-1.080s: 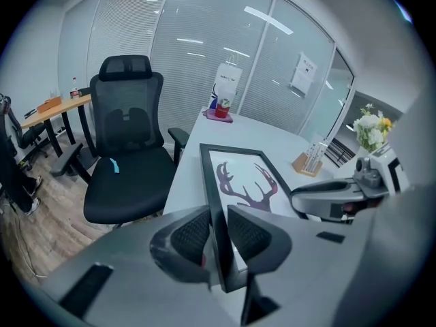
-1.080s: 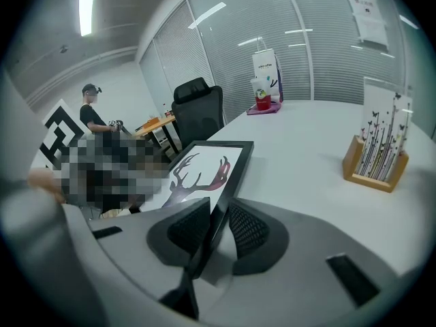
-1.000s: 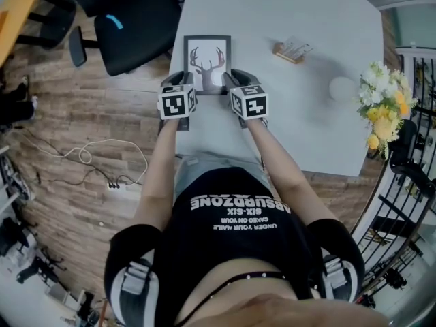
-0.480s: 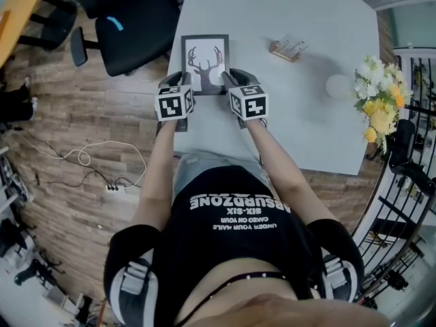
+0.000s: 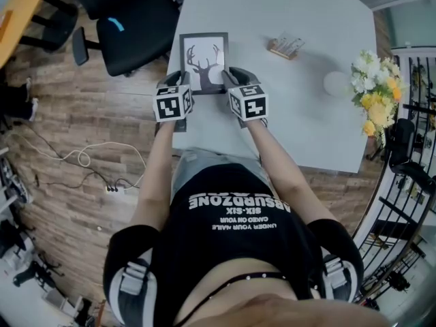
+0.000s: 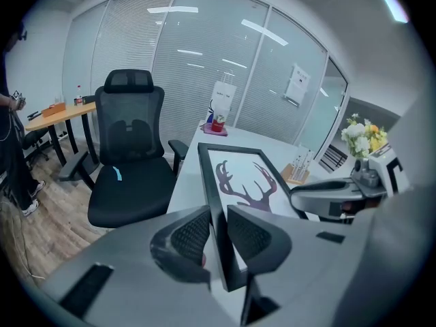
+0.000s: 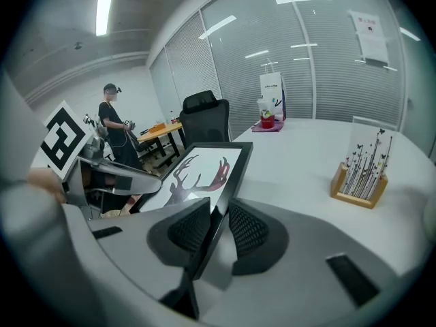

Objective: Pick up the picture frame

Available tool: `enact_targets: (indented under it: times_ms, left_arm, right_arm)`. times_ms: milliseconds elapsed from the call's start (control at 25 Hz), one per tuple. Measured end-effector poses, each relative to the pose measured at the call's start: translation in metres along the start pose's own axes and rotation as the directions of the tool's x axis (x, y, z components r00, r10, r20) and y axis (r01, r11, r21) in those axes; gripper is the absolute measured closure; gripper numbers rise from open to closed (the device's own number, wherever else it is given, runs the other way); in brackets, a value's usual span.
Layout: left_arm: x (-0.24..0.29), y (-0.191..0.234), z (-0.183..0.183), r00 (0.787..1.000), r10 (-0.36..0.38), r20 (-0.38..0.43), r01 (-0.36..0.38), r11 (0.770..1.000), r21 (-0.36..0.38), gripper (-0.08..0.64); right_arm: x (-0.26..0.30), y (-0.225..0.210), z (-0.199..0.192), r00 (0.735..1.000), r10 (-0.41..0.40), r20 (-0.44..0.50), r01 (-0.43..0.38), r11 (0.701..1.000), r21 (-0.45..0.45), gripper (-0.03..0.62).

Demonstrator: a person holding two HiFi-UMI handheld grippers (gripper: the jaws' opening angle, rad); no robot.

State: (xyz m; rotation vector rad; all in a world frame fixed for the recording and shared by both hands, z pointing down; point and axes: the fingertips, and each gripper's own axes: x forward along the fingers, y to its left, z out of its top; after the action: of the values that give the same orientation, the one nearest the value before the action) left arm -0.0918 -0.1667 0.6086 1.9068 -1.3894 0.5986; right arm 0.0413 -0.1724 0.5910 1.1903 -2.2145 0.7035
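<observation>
Head view: frame [image 5: 204, 56] lies by desk [image 5: 306, 67] left edge, long axis directed away from person. Left gripper [image 5: 179, 82] is clamped on left rail, right gripper [image 5: 231, 80] on right rail, both at near end.

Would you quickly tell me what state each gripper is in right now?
Left gripper: closed on the left edge of the picture frame.
Right gripper: closed on the right edge of the picture frame.

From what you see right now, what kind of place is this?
Most likely an office meeting room: glass partition walls with blinds, a black swivel office chair and a large white table, with a wooden desk further back.
</observation>
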Motion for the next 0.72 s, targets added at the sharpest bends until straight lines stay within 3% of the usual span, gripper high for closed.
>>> enact_targets:
  times_ms: [720]
  left_arm:
    - [-0.041,-0.012,0.029,0.996,-0.014,0.086,0.009,0.998,0.064,0.468]
  right_arm:
    - [-0.034,0.015,0.029,0.995,-0.013,0.102,0.014,1.000,-0.015,0.494]
